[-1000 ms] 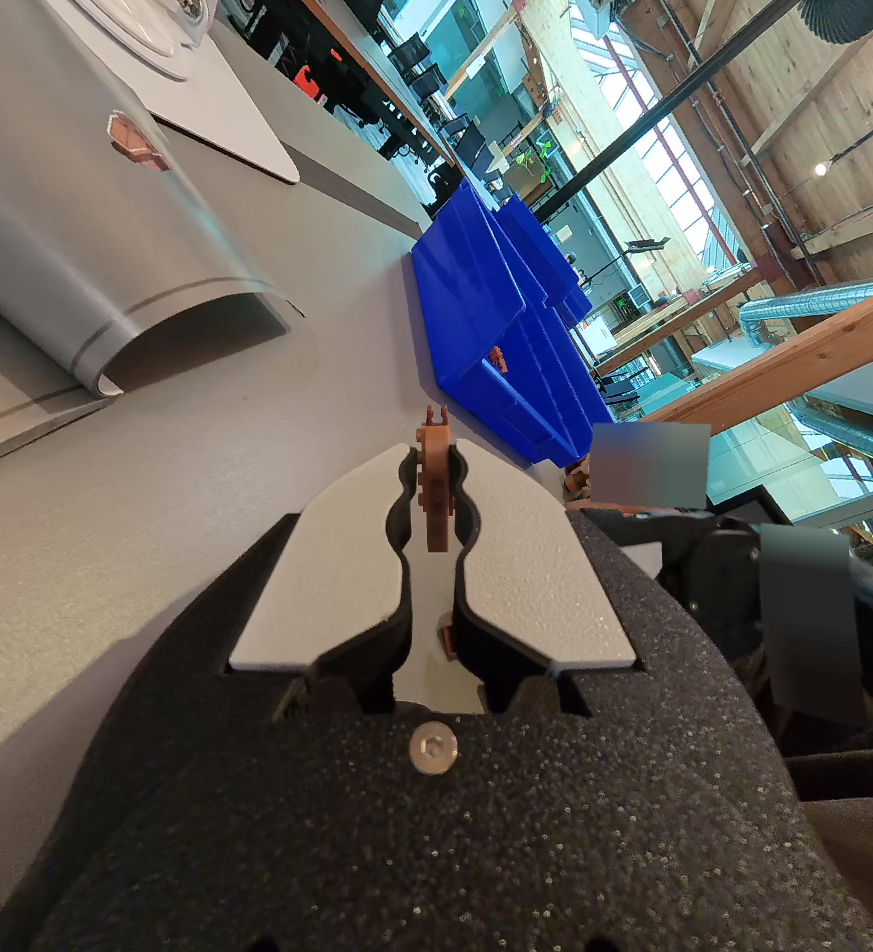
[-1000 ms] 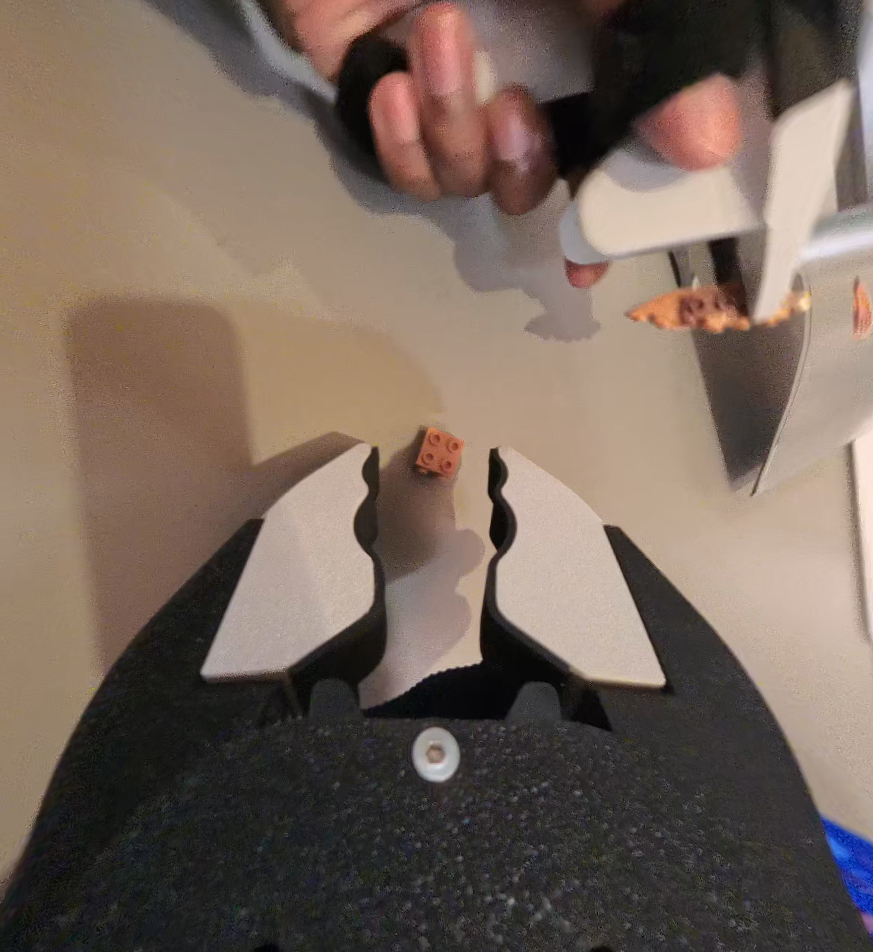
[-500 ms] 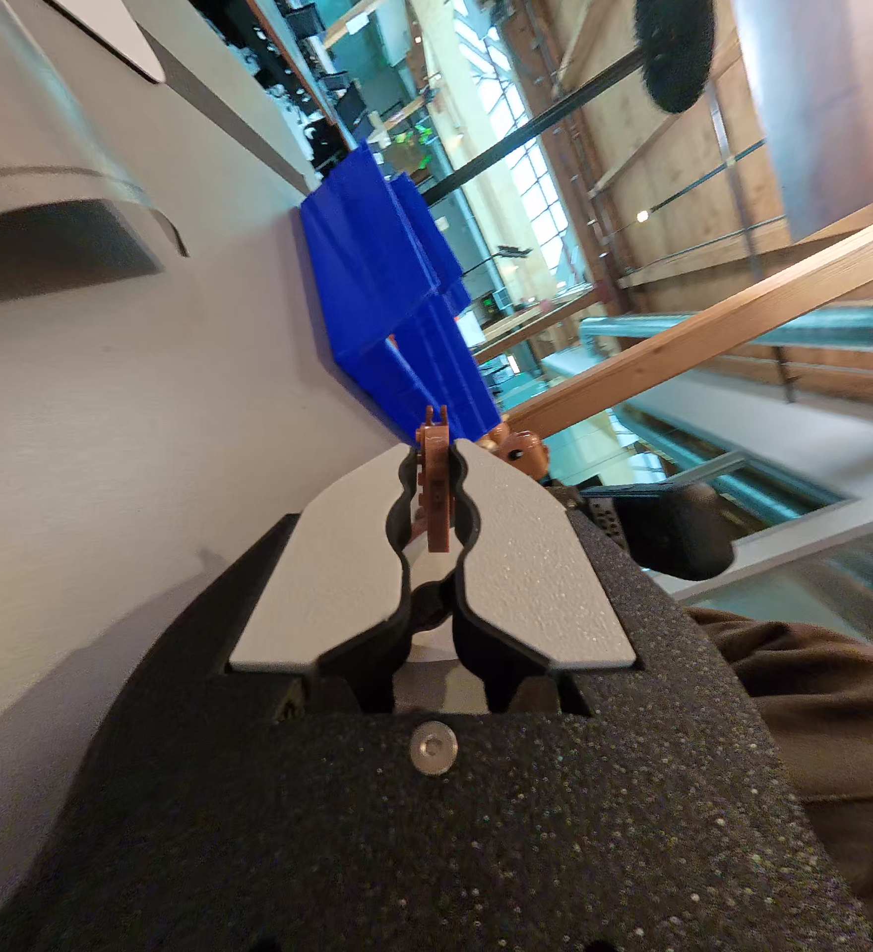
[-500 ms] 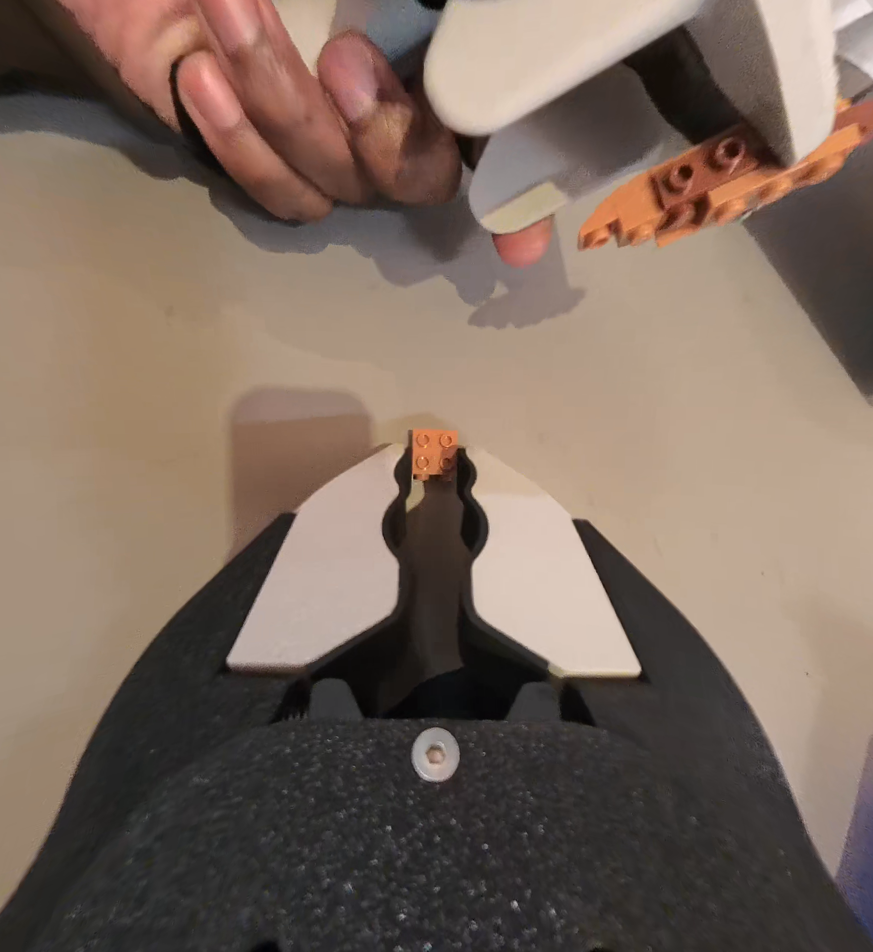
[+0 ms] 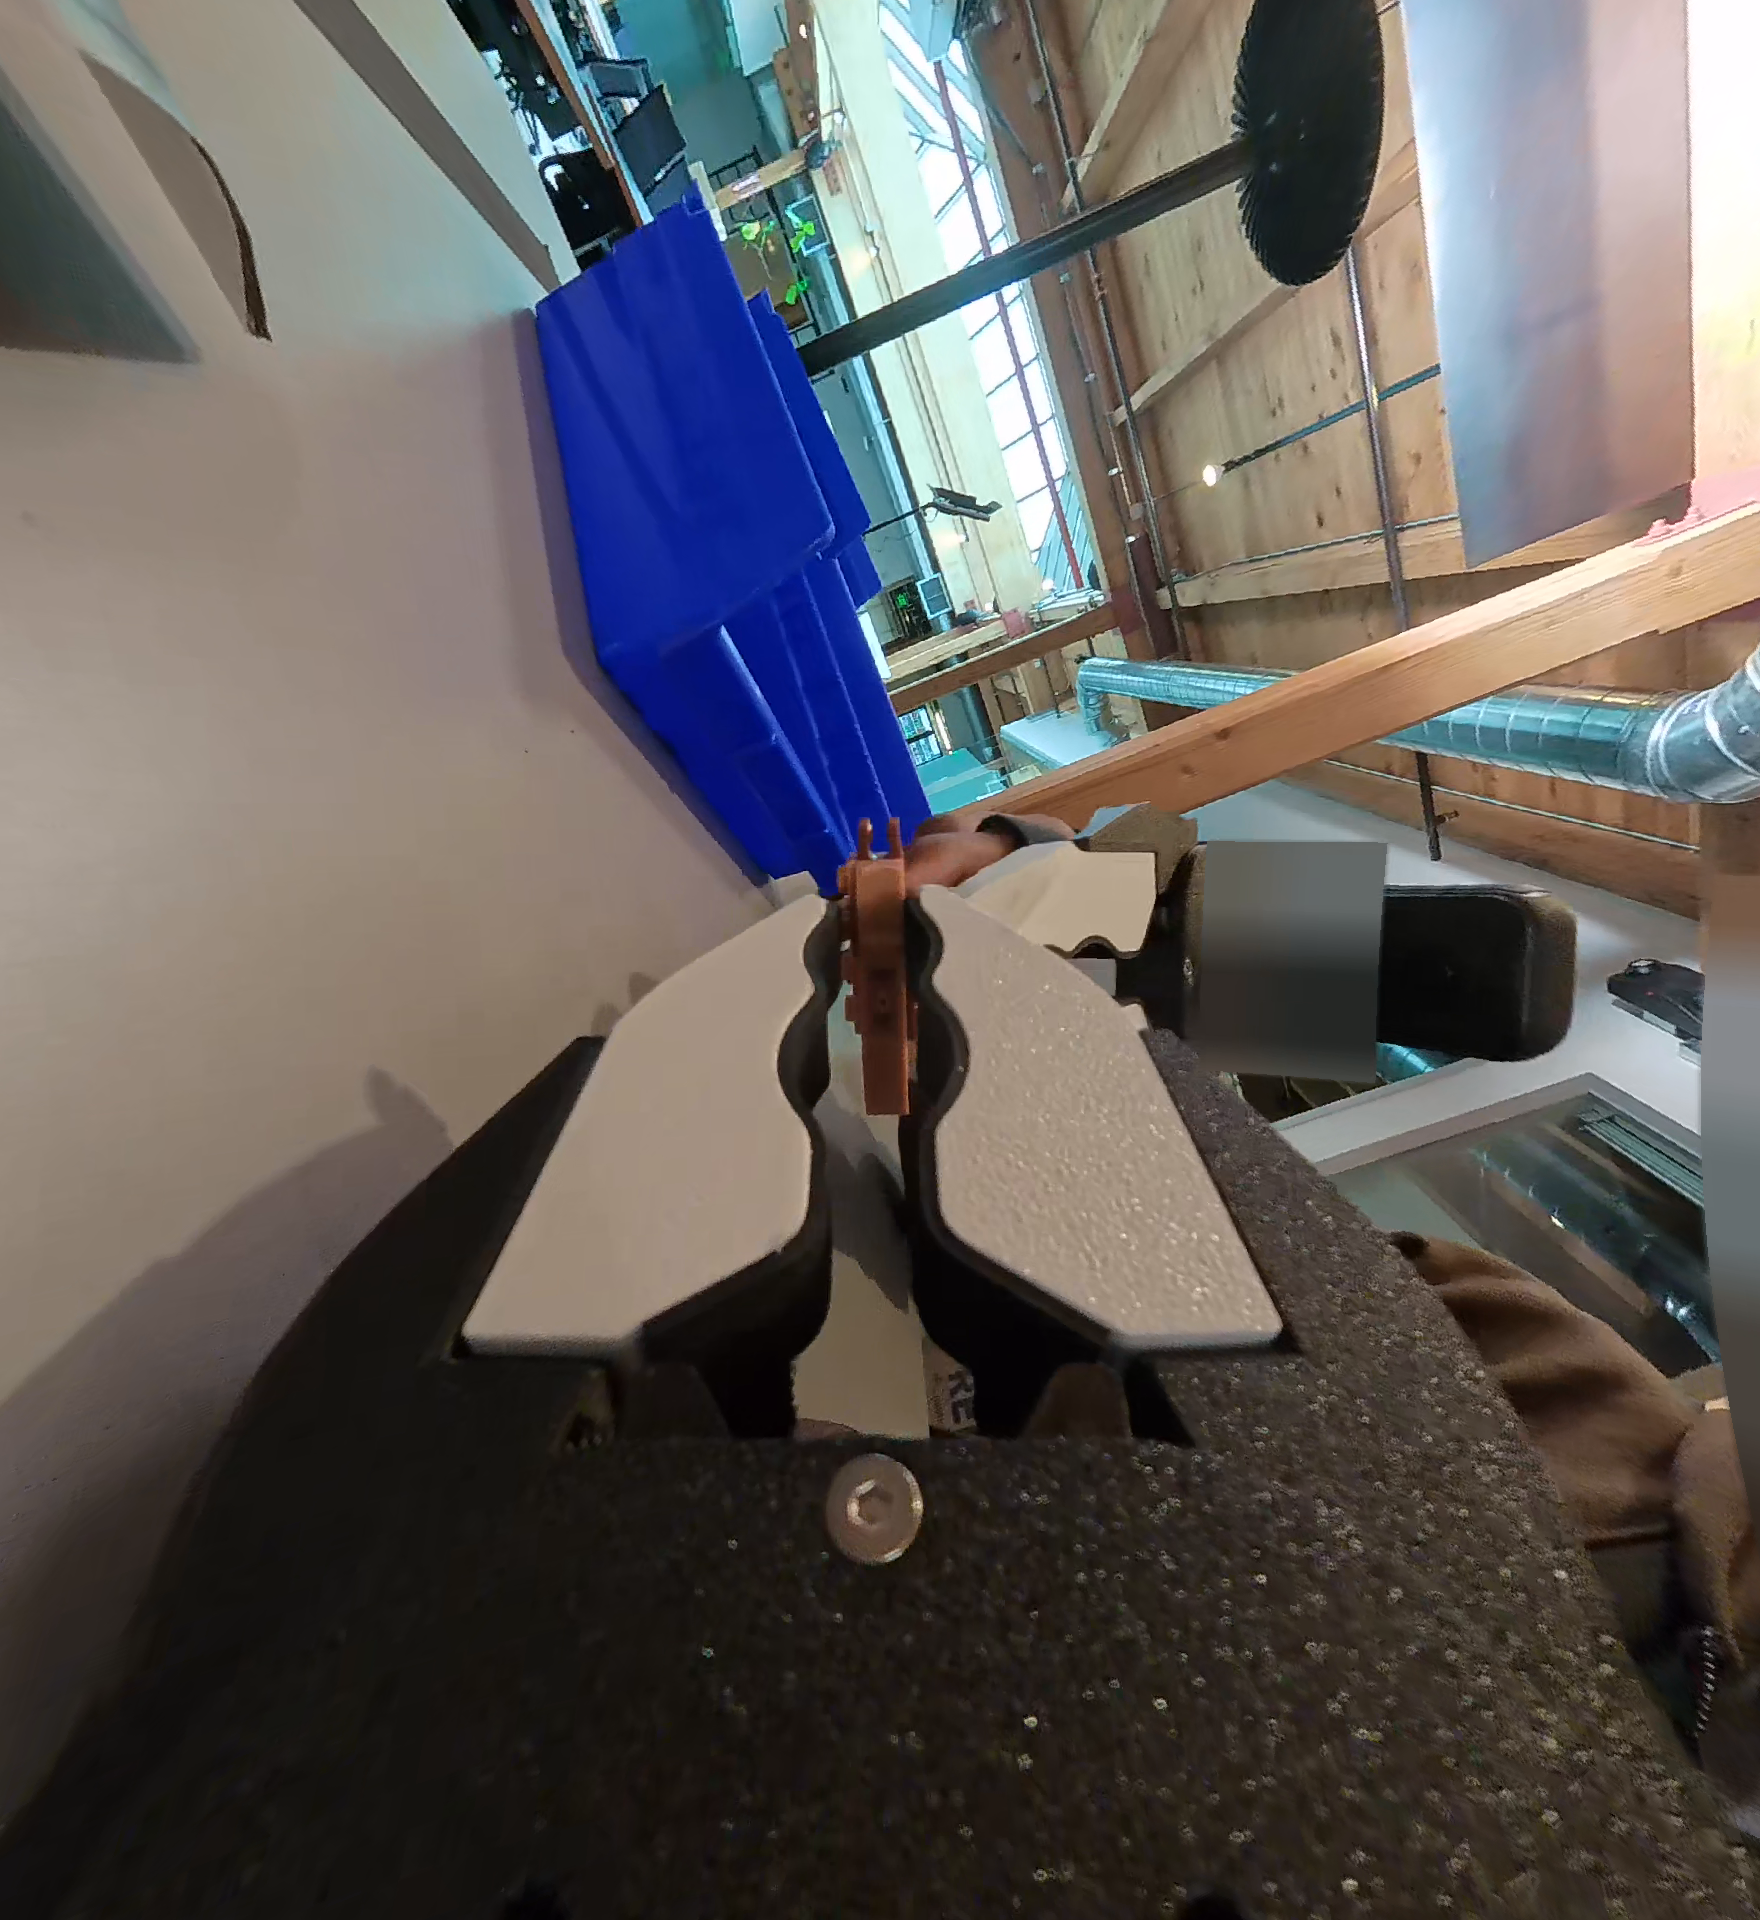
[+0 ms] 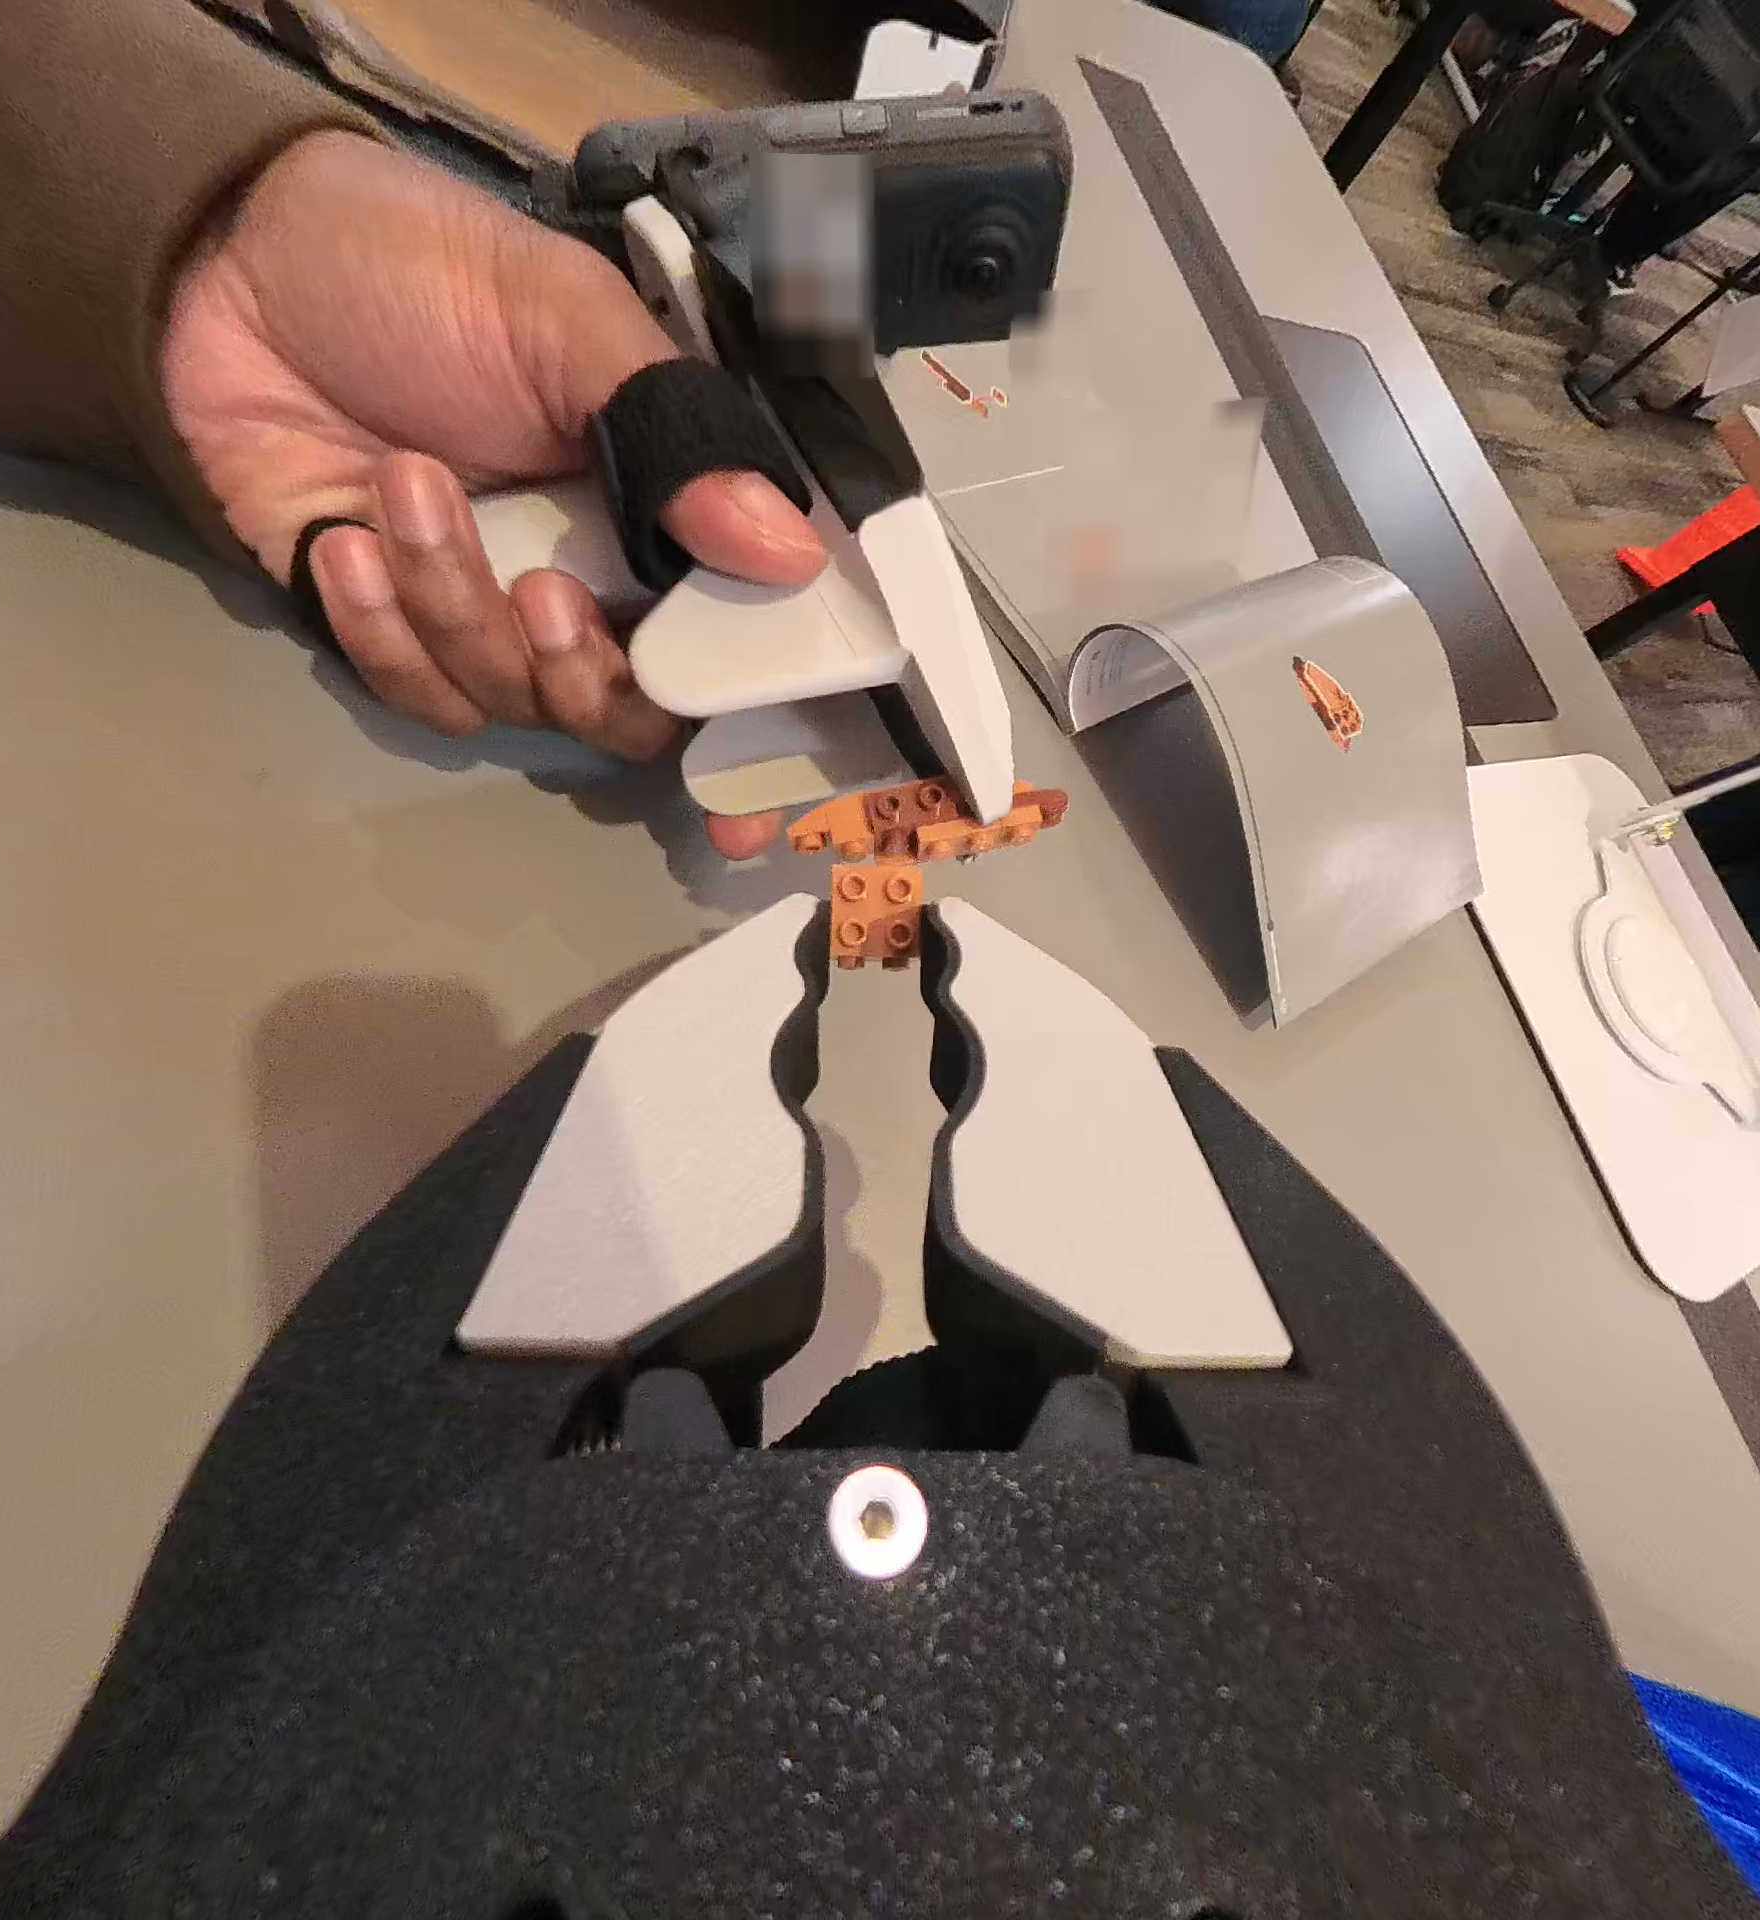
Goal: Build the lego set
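Observation:
My left gripper [image 5: 874, 914] is shut on a flat brown and orange lego assembly [image 5: 881, 987], seen edge-on between its fingers. In the right wrist view the same left gripper [image 6: 959, 800] holds that assembly [image 6: 917, 821] above the table, with a hand around its handle. My right gripper [image 6: 876, 914] is shut on a small orange two-by-two plate [image 6: 876, 920] and holds it up right below the assembly, close to touching it. The right gripper's fingers [image 5: 1052, 904] show just behind the assembly in the left wrist view.
An open instruction booklet [image 6: 1302, 748] with a curled page lies on the grey table [image 6: 232, 883] to the right. A white stand base [image 6: 1665, 1039] sits farther right. Blue bins [image 5: 689, 520] stand on the table; a blue bin corner [image 6: 1749, 1787] shows at lower right.
My right gripper closed on the orange plate on the table, lifted it and brought it up against the assembly. My left gripper tilted and swung the assembly toward it.

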A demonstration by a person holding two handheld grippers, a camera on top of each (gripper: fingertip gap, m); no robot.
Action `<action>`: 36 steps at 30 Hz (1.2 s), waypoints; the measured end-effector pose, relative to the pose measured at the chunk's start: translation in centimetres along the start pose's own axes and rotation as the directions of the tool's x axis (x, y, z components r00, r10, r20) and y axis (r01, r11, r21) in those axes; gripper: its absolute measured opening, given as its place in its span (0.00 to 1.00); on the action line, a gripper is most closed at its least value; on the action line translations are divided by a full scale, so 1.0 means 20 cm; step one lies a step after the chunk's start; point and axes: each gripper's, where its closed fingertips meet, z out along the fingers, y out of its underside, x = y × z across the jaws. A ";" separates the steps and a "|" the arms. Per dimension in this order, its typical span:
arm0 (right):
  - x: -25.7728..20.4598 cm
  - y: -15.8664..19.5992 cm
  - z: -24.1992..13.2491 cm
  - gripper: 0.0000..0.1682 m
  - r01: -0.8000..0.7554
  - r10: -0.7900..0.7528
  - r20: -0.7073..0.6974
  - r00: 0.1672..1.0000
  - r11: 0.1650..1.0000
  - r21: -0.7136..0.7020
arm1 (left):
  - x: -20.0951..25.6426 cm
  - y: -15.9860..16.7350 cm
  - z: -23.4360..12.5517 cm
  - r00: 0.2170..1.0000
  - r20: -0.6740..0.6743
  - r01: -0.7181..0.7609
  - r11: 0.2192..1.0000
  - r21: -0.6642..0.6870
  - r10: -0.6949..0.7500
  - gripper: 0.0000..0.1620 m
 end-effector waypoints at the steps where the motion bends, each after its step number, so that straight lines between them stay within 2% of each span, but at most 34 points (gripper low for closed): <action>1: 0.00 0.01 0.01 0.10 0.009 -0.009 -0.006 1.000 1.000 -0.012 | 0.00 0.00 0.00 1.000 0.007 0.000 1.000 0.001 0.000 0.07; 8: -0.01 0.04 0.05 0.09 0.070 -0.071 -0.023 0.997 0.996 -0.060 | -0.02 0.01 0.02 0.999 0.052 -0.008 1.000 0.018 0.007 0.07; 23: 0.00 0.03 0.08 0.09 0.035 -0.037 -0.080 0.996 0.999 -0.025 | -0.02 -0.02 0.02 0.987 0.142 -0.088 0.990 0.108 0.073 0.07; 32: 0.02 0.01 0.07 0.09 0.043 -0.042 -0.107 0.993 0.999 0.005 | -0.04 -0.03 0.01 0.982 0.176 -0.094 0.987 0.130 0.070 0.07; 36: 0.02 0.02 0.08 0.10 0.034 -0.034 -0.102 0.994 0.999 -0.002 | -0.04 -0.03 0.01 0.988 0.148 -0.065 0.987 0.145 0.043 0.07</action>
